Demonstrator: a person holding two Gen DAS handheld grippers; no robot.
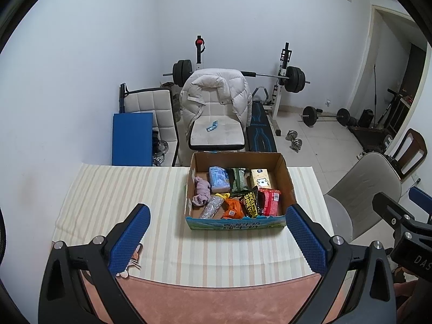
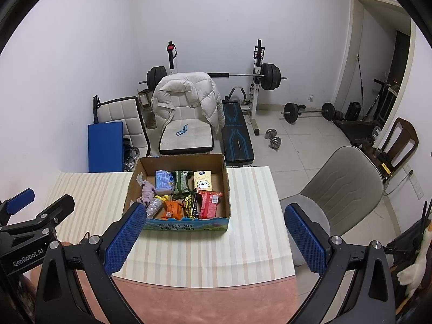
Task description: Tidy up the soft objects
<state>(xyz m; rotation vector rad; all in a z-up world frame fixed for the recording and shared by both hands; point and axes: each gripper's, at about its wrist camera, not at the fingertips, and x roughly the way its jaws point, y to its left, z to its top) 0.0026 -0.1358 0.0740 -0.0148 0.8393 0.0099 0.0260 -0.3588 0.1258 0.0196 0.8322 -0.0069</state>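
Nearest the cameras, the left hand-held gripper (image 1: 217, 232) is hanging above the counter (image 1: 167, 243) with its blue-padded fingers (image 1: 129, 240) spread wide and nothing between them. The right hand-held gripper (image 2: 212, 233) is doing the same — jaws wide apart, gripping nothing — with its right finger reaching out past the counter's right edge. Both are sitting well short of the box.

The counter is wearing a cream striped cloth (image 1: 108, 194), with a pink surface showing at the near edge.

Further out, a cardboard box (image 1: 287, 181) is standing on the cloth, open at the top, with a blue and green printed front panel. The soft things are all lying inside it: a purple cloth (image 1: 201, 193) bunched by the left wall, a pale blue packet (image 1: 219, 178) beside it, a dark green packet (image 1: 237, 179), and a yellow tissue pack (image 1: 260, 179) with a bear drawn on it at the back right. Nearer the front are lying a silvery tube (image 1: 212, 207), an orange pouch (image 1: 232, 208), a black packet (image 1: 249, 203) with yellow lettering, and a red packet (image 1: 271, 202).

Beyond the counter, a white puffer jacket (image 1: 216, 91) is draped over a pale chair (image 1: 216, 132) — a small blue item is resting on its seat. Behind that, a barbell (image 1: 237, 74) is sitting on a rack against the wall.
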